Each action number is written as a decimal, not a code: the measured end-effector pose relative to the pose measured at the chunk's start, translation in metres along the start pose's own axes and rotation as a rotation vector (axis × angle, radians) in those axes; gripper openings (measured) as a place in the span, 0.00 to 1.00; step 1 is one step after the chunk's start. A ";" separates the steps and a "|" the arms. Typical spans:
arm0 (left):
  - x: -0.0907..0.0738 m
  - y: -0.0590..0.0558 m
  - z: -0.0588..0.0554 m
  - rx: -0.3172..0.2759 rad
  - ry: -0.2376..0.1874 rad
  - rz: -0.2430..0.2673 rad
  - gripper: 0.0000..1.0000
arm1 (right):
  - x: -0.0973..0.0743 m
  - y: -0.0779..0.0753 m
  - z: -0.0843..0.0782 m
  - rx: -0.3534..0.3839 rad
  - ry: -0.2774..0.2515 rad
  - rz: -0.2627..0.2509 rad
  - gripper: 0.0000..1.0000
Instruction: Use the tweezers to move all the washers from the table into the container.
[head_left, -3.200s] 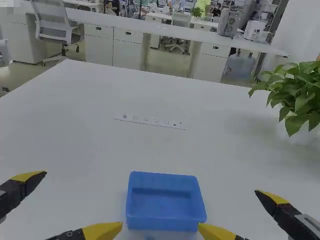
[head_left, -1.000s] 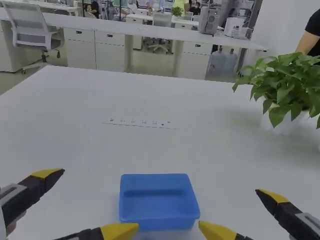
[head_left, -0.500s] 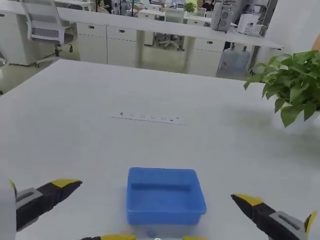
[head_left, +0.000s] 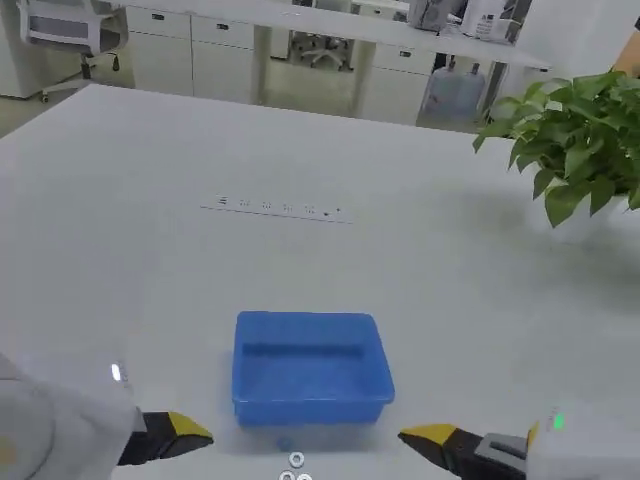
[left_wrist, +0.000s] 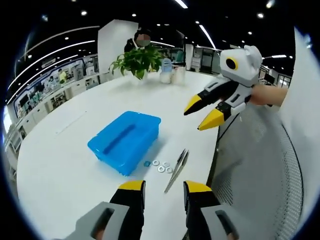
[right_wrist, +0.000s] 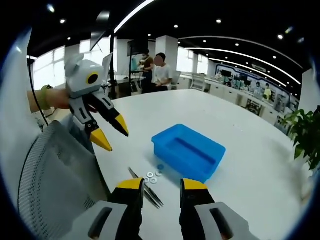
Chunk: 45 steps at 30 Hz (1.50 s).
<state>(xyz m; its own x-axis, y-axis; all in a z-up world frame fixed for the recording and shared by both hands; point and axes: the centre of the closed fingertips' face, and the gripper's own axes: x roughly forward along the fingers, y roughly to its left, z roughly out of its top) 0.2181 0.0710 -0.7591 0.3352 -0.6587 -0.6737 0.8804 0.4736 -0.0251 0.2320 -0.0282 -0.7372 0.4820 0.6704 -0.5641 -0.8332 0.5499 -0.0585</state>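
A blue container (head_left: 310, 365) stands on the white table near its front edge. Several small washers (head_left: 295, 460) lie just in front of it. The washers (left_wrist: 161, 165) sit beside the metal tweezers (left_wrist: 176, 170), which lie flat on the table and are held by nothing. My left gripper (left_wrist: 165, 187) is open and empty, a short way back from the tweezers. My right gripper (right_wrist: 161, 185) is open too, above the tweezers (right_wrist: 146, 190) and the washers (right_wrist: 151, 176). In the head view one yellow fingertip (head_left: 188, 432) shows at lower left, and another fingertip (head_left: 428, 436) at lower right.
A leafy plant (head_left: 575, 150) stands at the table's far right. A socket strip (head_left: 275, 208) is set into the table's middle. A grey mesh chair back (left_wrist: 260, 165) is close behind the grippers. Desks and chairs fill the room beyond.
The head view has tilted down, bringing the washers into sight in front of the container. Both grippers have drawn back toward the near edge, so one tip of each shows.
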 end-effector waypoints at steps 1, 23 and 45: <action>0.004 0.000 -0.002 0.005 0.018 -0.009 0.25 | 0.002 0.001 -0.001 -0.006 0.007 0.006 0.24; 0.058 0.001 -0.034 0.227 0.263 -0.126 0.11 | 0.017 0.000 -0.019 -0.042 0.099 0.044 0.17; 0.041 -0.010 -0.013 0.402 0.212 -0.152 0.00 | 0.031 0.017 -0.030 -0.095 0.161 0.117 0.20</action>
<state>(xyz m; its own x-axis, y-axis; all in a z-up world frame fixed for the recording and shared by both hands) 0.2184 0.0469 -0.7959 0.1538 -0.5497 -0.8211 0.9881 0.0900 0.1248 0.2245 -0.0126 -0.7800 0.3372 0.6348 -0.6952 -0.9065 0.4183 -0.0577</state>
